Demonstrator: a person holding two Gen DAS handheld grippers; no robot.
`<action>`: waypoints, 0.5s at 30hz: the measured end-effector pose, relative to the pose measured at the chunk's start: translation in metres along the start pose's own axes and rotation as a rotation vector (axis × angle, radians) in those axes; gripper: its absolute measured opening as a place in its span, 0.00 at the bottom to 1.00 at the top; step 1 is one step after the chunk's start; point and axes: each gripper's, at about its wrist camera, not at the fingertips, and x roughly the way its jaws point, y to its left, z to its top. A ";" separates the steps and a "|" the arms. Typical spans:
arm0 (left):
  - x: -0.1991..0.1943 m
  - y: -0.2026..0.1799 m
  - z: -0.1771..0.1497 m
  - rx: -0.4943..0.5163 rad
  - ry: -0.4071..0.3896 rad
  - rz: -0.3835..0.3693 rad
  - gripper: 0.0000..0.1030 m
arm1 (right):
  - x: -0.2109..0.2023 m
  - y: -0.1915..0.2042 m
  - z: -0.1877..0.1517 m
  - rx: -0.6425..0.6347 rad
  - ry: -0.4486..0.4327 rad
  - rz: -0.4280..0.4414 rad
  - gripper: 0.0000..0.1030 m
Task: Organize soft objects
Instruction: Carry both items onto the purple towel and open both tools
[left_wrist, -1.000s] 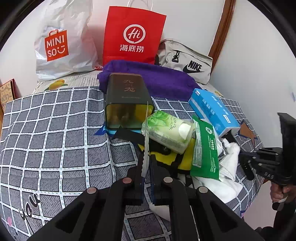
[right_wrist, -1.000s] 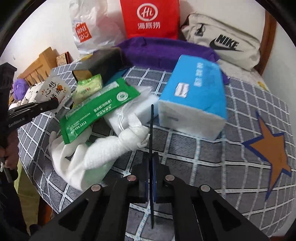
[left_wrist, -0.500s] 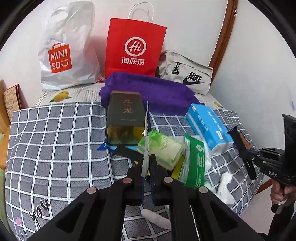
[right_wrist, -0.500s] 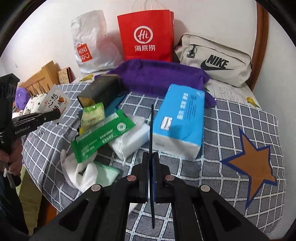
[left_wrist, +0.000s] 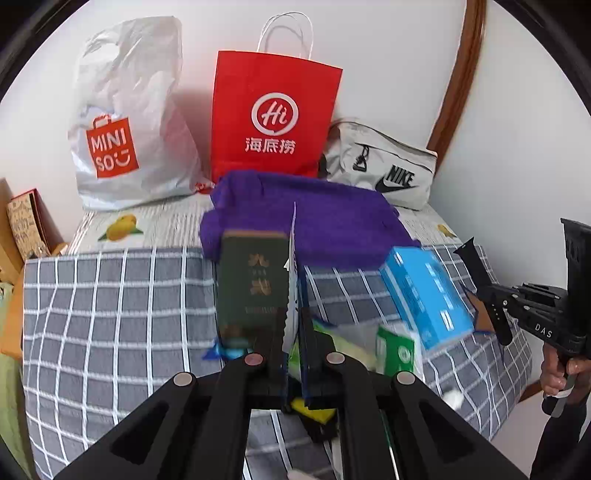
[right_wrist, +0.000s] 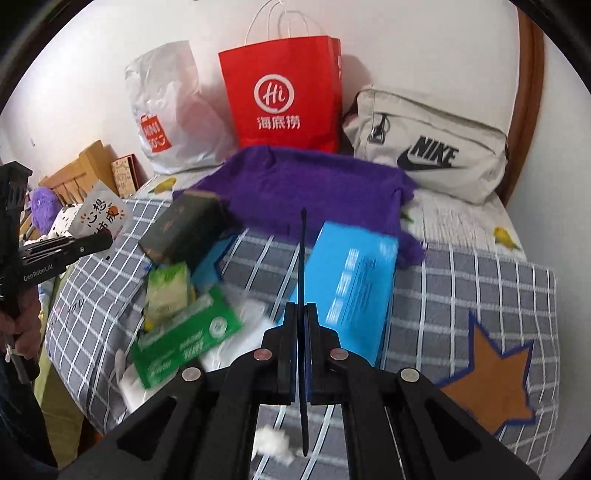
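Note:
My left gripper (left_wrist: 293, 343) is shut on a thin white snack packet (left_wrist: 293, 258), seen edge-on above the dark tin box (left_wrist: 253, 284). In the right wrist view the same packet (right_wrist: 99, 218) shows printed characters, held by the left gripper (right_wrist: 107, 240) at the left edge. My right gripper (right_wrist: 301, 314) is shut on a thin black strap (right_wrist: 303, 258), also visible as the strap (left_wrist: 480, 288) at the far right. Below lie a purple towel (right_wrist: 317, 188), a blue tissue pack (right_wrist: 351, 284), a green wipes packet (right_wrist: 184, 339) and a pale green tissue pack (right_wrist: 166, 291).
A MINISO plastic bag (left_wrist: 122, 122), a red paper bag (left_wrist: 273, 118) and a beige Nike pouch (left_wrist: 384, 166) stand against the wall behind. Everything rests on a grey checked blanket (left_wrist: 110, 314). Wooden furniture (right_wrist: 88, 162) stands to the left, and a white fluff bit (right_wrist: 273, 443) lies near the front.
Both grippers have risen and drawn back from the pile, so the objects look smaller and lower. Each keeps the same thin item in its grip.

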 end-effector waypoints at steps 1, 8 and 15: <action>0.003 0.001 0.006 -0.001 0.003 0.005 0.05 | 0.003 -0.002 0.007 -0.003 -0.003 0.003 0.03; 0.027 0.007 0.048 0.006 0.016 0.034 0.05 | 0.031 -0.017 0.060 -0.017 -0.010 0.005 0.03; 0.063 0.009 0.091 0.024 0.039 0.042 0.05 | 0.069 -0.030 0.104 -0.002 0.003 0.012 0.03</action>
